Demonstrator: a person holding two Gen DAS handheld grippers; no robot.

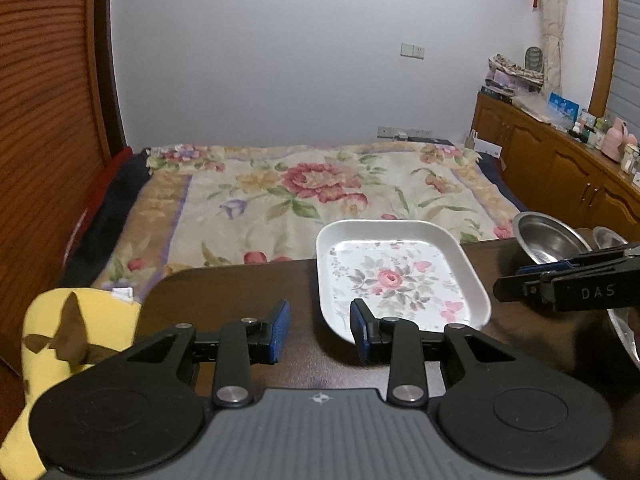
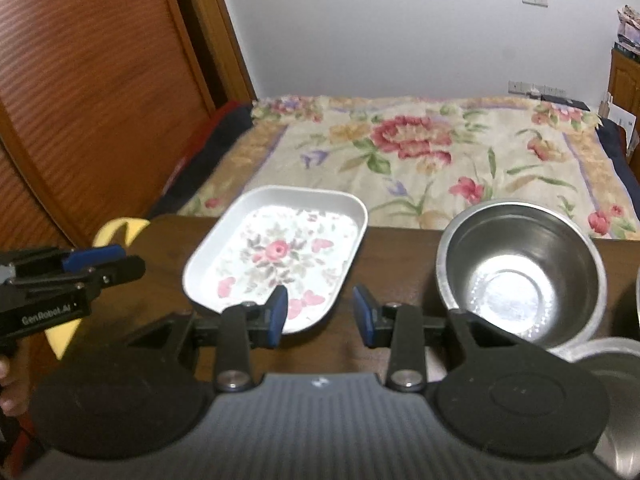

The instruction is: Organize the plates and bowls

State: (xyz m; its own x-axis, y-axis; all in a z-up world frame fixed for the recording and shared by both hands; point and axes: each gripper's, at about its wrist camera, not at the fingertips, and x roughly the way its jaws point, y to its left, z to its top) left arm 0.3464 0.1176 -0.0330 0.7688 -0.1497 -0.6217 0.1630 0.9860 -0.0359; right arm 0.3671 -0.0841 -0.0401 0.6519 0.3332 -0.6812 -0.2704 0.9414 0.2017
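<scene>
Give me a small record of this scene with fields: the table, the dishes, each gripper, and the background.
table: dark brown wooden table
plate: white rectangular plate with flower print, empty, near far edge
bowl: steel bowl, upright, empty, right of the plate, apart from it
other dishes: metal rims at the right edge, partly seen
left gripper: open, holds nothing
right gripper: open, holds nothing
background: bed with floral blanket
</scene>
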